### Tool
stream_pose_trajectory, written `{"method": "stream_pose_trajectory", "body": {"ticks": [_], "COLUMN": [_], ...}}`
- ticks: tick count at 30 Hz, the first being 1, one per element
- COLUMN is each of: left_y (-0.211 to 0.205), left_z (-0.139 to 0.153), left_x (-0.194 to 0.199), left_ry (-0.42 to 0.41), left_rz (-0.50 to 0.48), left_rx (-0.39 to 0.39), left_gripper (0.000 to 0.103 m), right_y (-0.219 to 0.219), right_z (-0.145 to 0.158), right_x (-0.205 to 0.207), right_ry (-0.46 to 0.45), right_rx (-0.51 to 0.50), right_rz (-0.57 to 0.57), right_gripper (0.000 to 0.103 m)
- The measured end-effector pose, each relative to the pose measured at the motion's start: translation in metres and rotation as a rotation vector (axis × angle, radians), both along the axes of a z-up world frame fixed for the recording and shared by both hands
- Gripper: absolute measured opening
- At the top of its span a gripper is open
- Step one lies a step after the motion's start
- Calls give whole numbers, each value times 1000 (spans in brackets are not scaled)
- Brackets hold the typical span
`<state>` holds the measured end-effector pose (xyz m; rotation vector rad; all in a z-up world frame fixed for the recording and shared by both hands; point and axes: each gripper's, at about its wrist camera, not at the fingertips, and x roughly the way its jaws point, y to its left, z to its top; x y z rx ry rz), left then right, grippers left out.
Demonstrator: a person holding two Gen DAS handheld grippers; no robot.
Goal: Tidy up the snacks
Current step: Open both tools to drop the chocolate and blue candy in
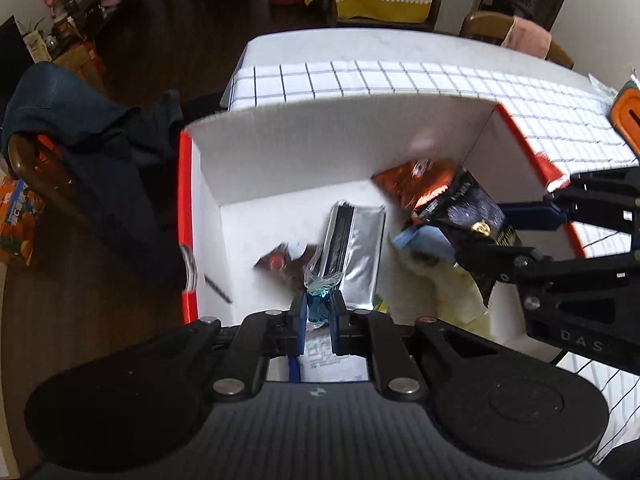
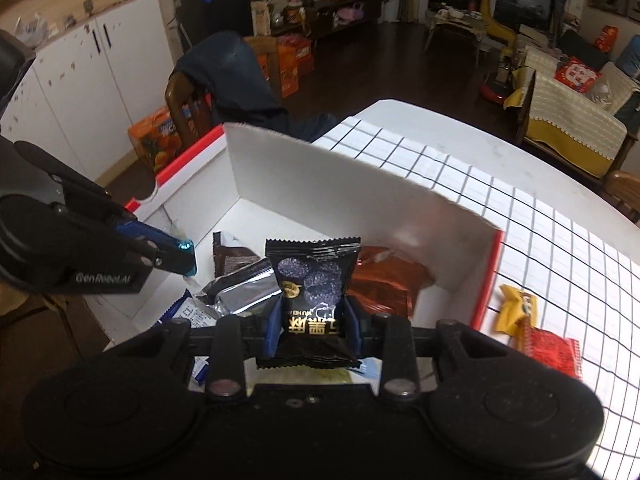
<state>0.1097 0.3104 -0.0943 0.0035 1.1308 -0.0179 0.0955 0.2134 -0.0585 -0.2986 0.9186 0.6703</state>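
A white cardboard box with red outer walls (image 1: 280, 152) (image 2: 320, 176) stands on the table and holds several snack packets: a silver one (image 1: 356, 248) (image 2: 240, 292), a dark brown one (image 1: 280, 264) (image 2: 230, 254) and an orange-red one (image 1: 416, 184) (image 2: 384, 280). My left gripper (image 1: 318, 308) (image 2: 186, 256) is shut on a small blue-wrapped candy (image 1: 318, 304), just above the box floor. My right gripper (image 2: 312, 320) (image 1: 504, 232) is shut on a black snack packet with gold print (image 2: 312, 280) (image 1: 468, 208), held over the box's right side.
The table wears a white cloth with a black grid (image 2: 540, 240). A yellow packet (image 2: 514, 308) and a red packet (image 2: 552, 348) lie on it right of the box. A chair draped with dark clothing (image 1: 80, 152) (image 2: 228, 76) stands left of the table.
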Motion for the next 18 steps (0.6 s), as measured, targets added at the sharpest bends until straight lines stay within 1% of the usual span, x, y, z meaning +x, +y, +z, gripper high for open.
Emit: {"method": "stream_pose_trajectory", "body": {"ticks": [3, 6, 10, 18], "left_y": [0, -1, -2, -7], "left_z": [-9, -16, -24, -28], "left_x": [-3, -5, -7, -12], "left_ry": [15, 27, 43, 50], "left_rz": [-3, -5, -7, -21], "left_rx": [3, 20, 16, 21], "left_gripper": [11, 11, 11, 11], "right_y": [11, 18, 22, 22], "right_z": [-7, -12, -15, -15], "right_x": [0, -1, -3, -6], "right_ry": [-7, 7, 10, 25], "right_rx": [-34, -43, -57, -57], "right_rz": [8, 20, 23, 9], "right_gripper": [32, 32, 32, 33]}}
